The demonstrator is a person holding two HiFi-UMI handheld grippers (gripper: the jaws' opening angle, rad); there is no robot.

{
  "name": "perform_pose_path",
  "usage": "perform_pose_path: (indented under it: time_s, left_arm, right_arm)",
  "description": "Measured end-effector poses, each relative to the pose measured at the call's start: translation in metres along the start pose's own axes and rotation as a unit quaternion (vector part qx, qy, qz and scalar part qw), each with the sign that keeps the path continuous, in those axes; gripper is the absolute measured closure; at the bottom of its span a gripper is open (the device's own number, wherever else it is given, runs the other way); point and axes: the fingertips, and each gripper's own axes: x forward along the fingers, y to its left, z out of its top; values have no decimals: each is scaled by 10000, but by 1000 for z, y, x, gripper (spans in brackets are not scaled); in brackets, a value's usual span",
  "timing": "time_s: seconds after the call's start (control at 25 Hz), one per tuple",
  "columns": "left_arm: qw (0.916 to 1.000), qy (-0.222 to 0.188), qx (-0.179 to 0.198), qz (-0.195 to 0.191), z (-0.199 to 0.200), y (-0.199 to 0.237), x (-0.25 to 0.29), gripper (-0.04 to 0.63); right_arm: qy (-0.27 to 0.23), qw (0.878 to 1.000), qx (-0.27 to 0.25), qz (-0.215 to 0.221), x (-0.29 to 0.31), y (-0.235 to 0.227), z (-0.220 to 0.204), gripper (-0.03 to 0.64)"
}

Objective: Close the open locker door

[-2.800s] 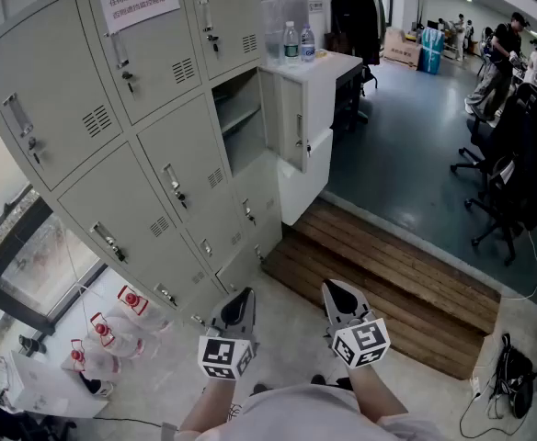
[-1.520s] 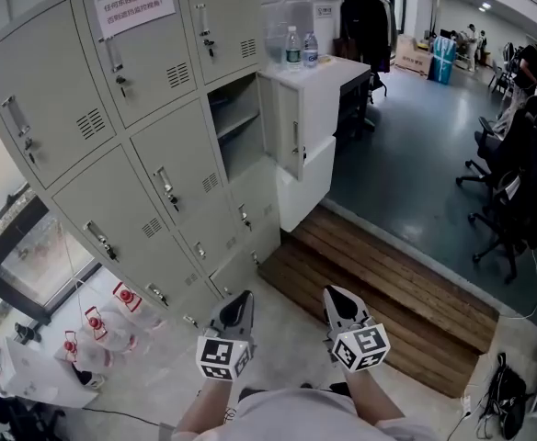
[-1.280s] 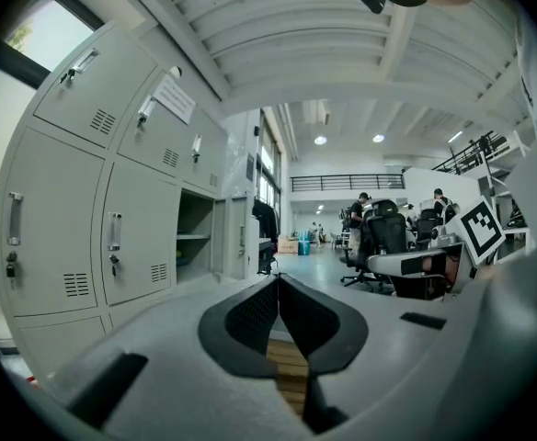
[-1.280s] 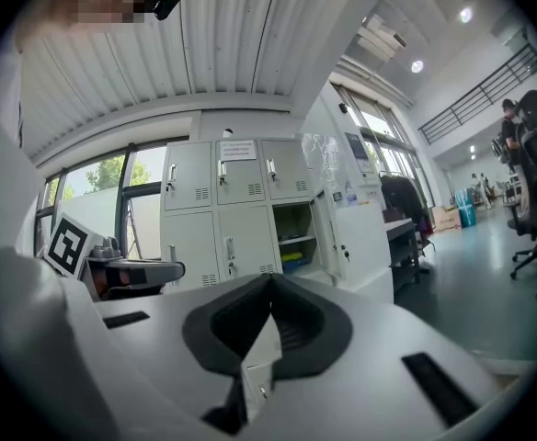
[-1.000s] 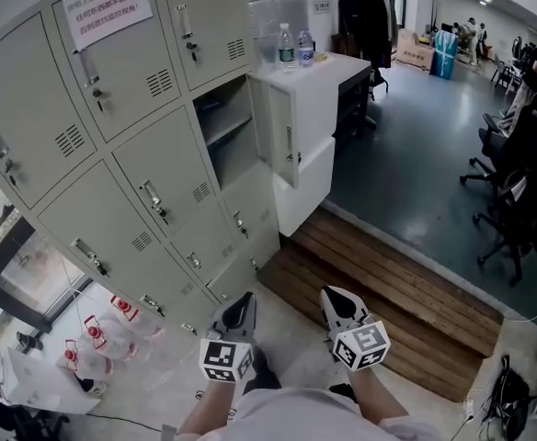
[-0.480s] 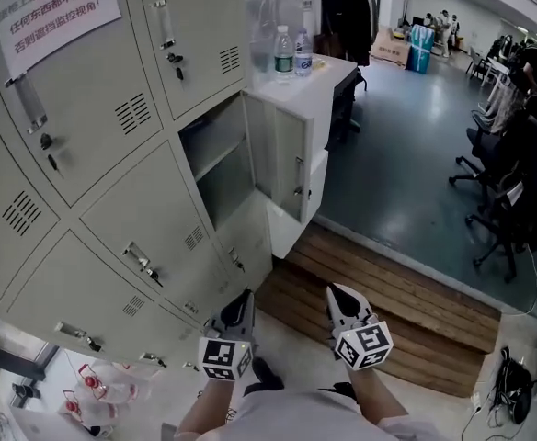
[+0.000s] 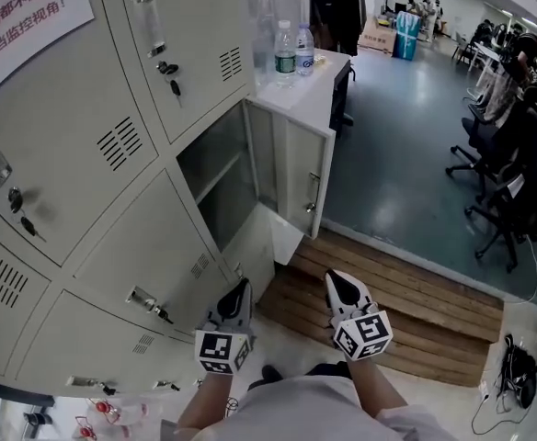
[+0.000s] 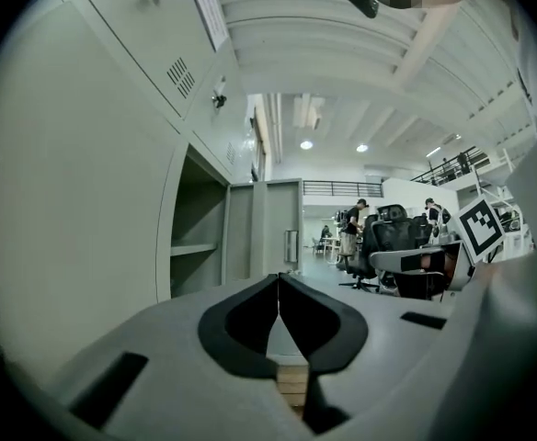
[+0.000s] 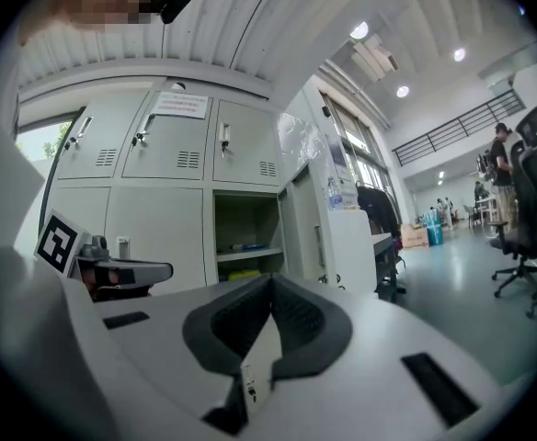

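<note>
Grey metal locker door [image 7: 298, 175] is hanging wide open ahead of me, beside the white tabletop [image 7: 309, 92]; I am holding my left gripper [image 7: 241, 292] and right gripper [image 7: 336, 281] clenched (nothing between either), well apart from it.

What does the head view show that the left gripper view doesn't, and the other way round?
Only the head view shows the two water bottles standing on the white cabinet. Only the left gripper view shows the ceiling lights and the left gripper close up, its jaws shut tip to tip with nothing between them. Both show the open locker door with its handle, and the office chairs beyond.
</note>
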Motion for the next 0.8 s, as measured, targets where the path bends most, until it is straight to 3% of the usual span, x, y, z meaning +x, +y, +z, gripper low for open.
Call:
perform_pose_path:
  time_s: [0.36, 0.6, 0.64, 0.68, 0.72, 0.8]
  left_arm:
    - [9987, -68, -195, 462, 6, 7, 25, 586]
    - [9976, -41, -220, 657, 6, 1, 41, 586]
    - [9975, -30, -230, 669, 6, 0, 43, 586]
    - [9974, -16, -231, 686, 5, -1, 45, 586]
    - [9972, -1, -227, 712, 4, -2, 47, 585]
    - [9967, 21, -229, 778, 3, -2, 48, 586]
  right_arm:
    - [134, 9992, -132, 351, 32, -26, 4, 604]
    - [-178, 9967, -365, 701, 44, -35, 19, 601]
    - [-196, 9964, -326, 762, 46, -37, 20, 571]
    - [-192, 9962, -261, 809, 49, -39, 20, 456]
    - [-177, 9962, -199, 824, 52, -42, 19, 397]
    - [-159, 9967, -152, 780, 57, -49, 18, 379]
